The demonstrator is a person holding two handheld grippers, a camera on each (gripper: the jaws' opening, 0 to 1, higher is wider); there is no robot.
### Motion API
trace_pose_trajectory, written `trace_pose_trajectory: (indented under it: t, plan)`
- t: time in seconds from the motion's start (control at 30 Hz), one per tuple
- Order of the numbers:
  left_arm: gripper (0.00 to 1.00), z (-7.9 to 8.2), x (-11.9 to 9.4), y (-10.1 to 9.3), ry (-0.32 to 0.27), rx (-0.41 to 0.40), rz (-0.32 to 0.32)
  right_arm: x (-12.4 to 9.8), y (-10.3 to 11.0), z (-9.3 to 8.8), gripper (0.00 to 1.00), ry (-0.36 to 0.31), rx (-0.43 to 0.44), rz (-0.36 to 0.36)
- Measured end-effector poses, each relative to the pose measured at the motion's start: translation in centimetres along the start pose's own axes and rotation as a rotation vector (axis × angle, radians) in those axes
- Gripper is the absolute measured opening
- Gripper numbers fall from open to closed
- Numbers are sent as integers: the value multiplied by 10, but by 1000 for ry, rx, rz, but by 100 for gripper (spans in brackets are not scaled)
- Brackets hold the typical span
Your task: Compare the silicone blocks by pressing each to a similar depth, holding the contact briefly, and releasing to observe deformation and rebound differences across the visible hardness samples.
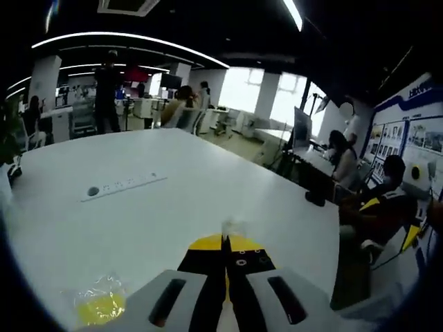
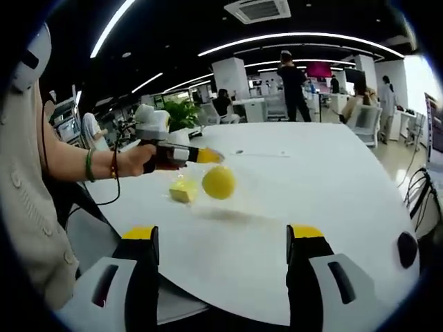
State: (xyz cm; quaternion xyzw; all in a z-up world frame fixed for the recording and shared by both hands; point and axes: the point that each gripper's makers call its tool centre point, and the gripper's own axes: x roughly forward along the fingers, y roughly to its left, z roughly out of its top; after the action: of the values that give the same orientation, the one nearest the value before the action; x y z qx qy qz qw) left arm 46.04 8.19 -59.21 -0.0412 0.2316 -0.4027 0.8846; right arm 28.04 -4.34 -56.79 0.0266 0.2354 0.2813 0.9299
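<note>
in the left gripper view, left gripper (image 1: pixel 225 243) with yellow-tipped jaws brought together, pinching a small clear, glassy piece (image 1: pixel 233 227) at the tips, held above the white table (image 1: pixel 208 180). lower left on the table, a yellow silicone block (image 1: pixel 100 304) in a clear wrapper. farther back, a recessed power strip (image 1: pixel 123 185) set flush in the tabletop. in the right gripper view, right gripper (image 2: pixel 225 238) with jaws spread wide, nothing between them, hovering over the near edge of the same table. beyond it, the left gripper seen from the side, gripped by a hand (image 2: pixel 135 160) with a green bracelet at the wrist, tips closed on the edge of a clear film with a round yellow silicone sample (image 2: pixel 219 182) hanging just below and clear of the table. just beside that, a paler yellow block (image 2: pixel 183 189) resting on the tabletop. people and desks in the background, blurred.
</note>
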Motion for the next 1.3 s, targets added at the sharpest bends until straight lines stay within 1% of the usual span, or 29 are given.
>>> trace_pose_trajectory:
  t: [0.2,0.3,0.4,0.63,0.77,0.83,0.87,0.9,1.0,1.03,1.13,1.17,1.3]
  plan:
    - [0,7,-12,1,-9,15,2,-1,4,7,70,-6,-21,-3]
    - [0,16,-21,2,-28,12,0,0,7,13,70,-11,-36,3]
    - [0,26,-33,-1,-46,22,-5,3,11,21,71,-19,-61,14]
    - [0,44,-65,-1,-76,41,-14,11,18,42,72,-26,-136,49]
    - [0,53,-87,-1,-87,60,-23,21,27,54,72,-21,-197,97]
    - [0,55,-97,-3,-88,69,-33,27,32,59,73,-7,-227,129]
    - [0,56,-101,-4,-87,70,-38,32,36,64,73,-8,-249,152]
    - [0,56,-105,-4,-88,74,-40,33,38,66,74,-10,-255,159]
    - [0,59,-122,-8,-90,84,-51,47,47,79,74,-11,-295,211]
    - [0,60,-128,-9,-90,87,-51,53,50,84,75,-2,-315,228]
    - [0,63,-140,-8,-94,99,-56,64,64,94,76,-5,-372,286]
    - [0,63,-145,-10,-93,97,-66,70,70,99,76,-2,-386,307]
    - [0,64,-159,-20,-102,108,-67,91,89,109,76,0,-431,375]
